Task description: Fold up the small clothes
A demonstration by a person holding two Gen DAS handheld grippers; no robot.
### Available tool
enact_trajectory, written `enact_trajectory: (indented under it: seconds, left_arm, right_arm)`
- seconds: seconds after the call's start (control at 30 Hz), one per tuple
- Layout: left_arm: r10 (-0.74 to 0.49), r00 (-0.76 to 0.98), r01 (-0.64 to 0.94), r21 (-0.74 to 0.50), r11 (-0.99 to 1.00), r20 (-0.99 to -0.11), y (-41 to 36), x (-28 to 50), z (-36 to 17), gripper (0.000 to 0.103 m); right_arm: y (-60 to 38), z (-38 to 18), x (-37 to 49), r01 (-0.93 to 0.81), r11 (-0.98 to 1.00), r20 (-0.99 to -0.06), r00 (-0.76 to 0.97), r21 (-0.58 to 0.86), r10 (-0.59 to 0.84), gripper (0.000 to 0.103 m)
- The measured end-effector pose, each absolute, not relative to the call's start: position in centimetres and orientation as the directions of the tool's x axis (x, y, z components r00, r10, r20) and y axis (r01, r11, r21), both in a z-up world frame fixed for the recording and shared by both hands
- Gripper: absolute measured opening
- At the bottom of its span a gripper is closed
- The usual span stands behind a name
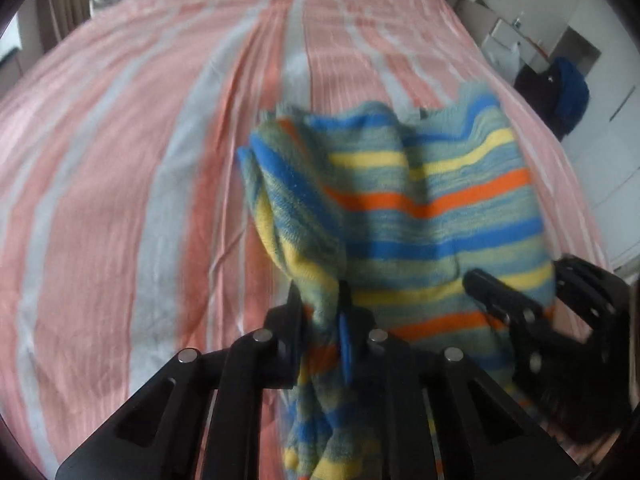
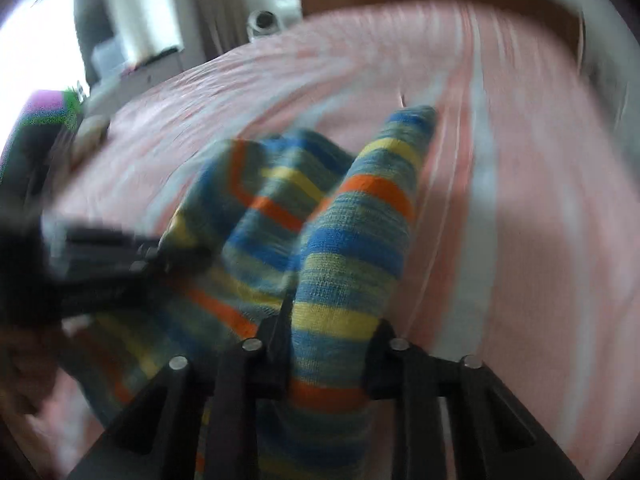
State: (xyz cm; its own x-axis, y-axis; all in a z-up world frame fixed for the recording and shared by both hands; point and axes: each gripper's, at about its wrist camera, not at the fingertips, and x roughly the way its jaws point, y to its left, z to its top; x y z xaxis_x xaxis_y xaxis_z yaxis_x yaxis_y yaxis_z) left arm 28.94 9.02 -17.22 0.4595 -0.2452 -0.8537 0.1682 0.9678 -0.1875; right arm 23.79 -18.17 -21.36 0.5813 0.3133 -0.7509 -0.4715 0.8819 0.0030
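While both my left fingers and right fingers clamp the striped knit bunched above the bed, I judge an uneven pull could slip a thin edge free.

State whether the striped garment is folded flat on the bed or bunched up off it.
Bunched and lifted: the striped garment hangs crumpled from the left gripper and right gripper, both clamped on it, above the bed.

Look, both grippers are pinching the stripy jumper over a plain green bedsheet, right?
Nearly. Both the left gripper and the right gripper are pinching the stripy jumper, but the bedsheet is not plain green: it is pink with pale stripes. The left wrist view shows it most clearly.
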Motion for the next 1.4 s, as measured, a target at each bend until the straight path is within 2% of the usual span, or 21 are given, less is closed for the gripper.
enact_trajectory:
  seconds: [0.1, 0.27, 0.3, 0.37, 0.4, 0.43, 0.5, 0.63, 0.7, 0.87, 0.97, 1.13, 1.4]
  left_arm:
    - [-0.243, 0.53, 0.157, -0.188, 0.97, -0.812, 9.6, 26.9, -14.8, 0.012]
    - [-0.234, 0.624, 0.168, -0.165, 0.972, -0.746, 9.7, 24.9, -10.3, 0.014]
    - [-0.23, 0.624, 0.168, -0.159, 0.973, -0.747, 9.5, 24.9, -10.2, 0.019]
    - [-0.181, 0.617, 0.139, -0.12, 0.983, -0.766, 9.0, 25.2, -11.0, 0.043]
    - [-0.131, 0.617, 0.103, -0.086, 0.991, -0.776, 9.0, 24.6, -11.7, 0.065]
    - [-0.098, 0.629, 0.078, -0.064, 0.995, -0.771, 9.7, 23.1, -11.8, 0.073]
    - [-0.027, 0.676, 0.032, -0.007, 0.999, -0.737, 10.2, 19.9, -11.7, 0.077]
    - [0.099, 0.754, -0.017, 0.131, 0.991, -0.649, 9.0, 13.6, -10.6, 0.101]
    - [0.145, 0.788, -0.029, 0.199, 0.98, -0.598, 7.8, 10.5, -9.8, 0.103]
    - [0.238, 0.76, -0.088, 0.266, 0.96, -0.605, 4.4, 5.5, -8.2, 0.103]
    - [0.206, 0.778, -0.074, 0.239, 0.968, -0.593, 3.3, 2.7, -7.3, 0.103]
    - [0.108, 0.731, -0.018, 0.139, 0.99, -0.674, 2.6, 0.4, -6.3, 0.103]
    - [0.146, 0.754, -0.061, 0.153, 0.986, -0.64, 2.5, -3.1, -4.6, 0.103]
  right_arm:
    - [-17.1, -18.8, 20.8, -0.485, 0.874, -0.67, 0.661, -0.038, 0.338, 0.024]
    - [-18.1, -15.0, 19.1, -0.443, 0.889, -0.585, 0.693, 0.116, 0.422, 0.024]
    - [-18.4, -14.7, 19.2, -0.425, 0.892, -0.59, 0.685, 0.153, 0.428, 0.025]
    - [-19.1, -15.3, 20.1, -0.398, 0.899, -0.622, 0.662, 0.181, 0.418, 0.037]
    - [-19.6, -15.9, 20.6, -0.37, 0.913, -0.651, 0.652, 0.172, 0.387, 0.059]
    - [-21.0, -15.9, 21.3, -0.346, 0.926, -0.666, 0.657, 0.148, 0.352, 0.085]
    - [-23.2, -15.5, 20.1, -0.338, 0.932, -0.654, 0.677, 0.13, 0.337, 0.09]
    - [-26.2, -14.8, 16.0, -0.333, 0.943, -0.656, 0.714, -0.009, 0.246, 0.096]
    - [-27.1, -14.6, 13.1, -0.339, 0.938, -0.662, 0.72, -0.074, 0.208, 0.096]
    - [-30.5, -13.3, 6.9, -0.32, 0.941, -0.647, 0.742, -0.107, 0.179, 0.098]
    - [-32.3, -12.5, 2.9, -0.289, 0.956, -0.62, 0.76, -0.05, 0.197, 0.102]
    - [-33.3, -12.1, -1.2, -0.292, 0.956, -0.65, 0.724, 0.01, 0.228, 0.102]
    - [-33.2, -9.7, -4.7, -0.302, 0.949, -0.628, 0.723, 0.087, 0.287, 0.102]
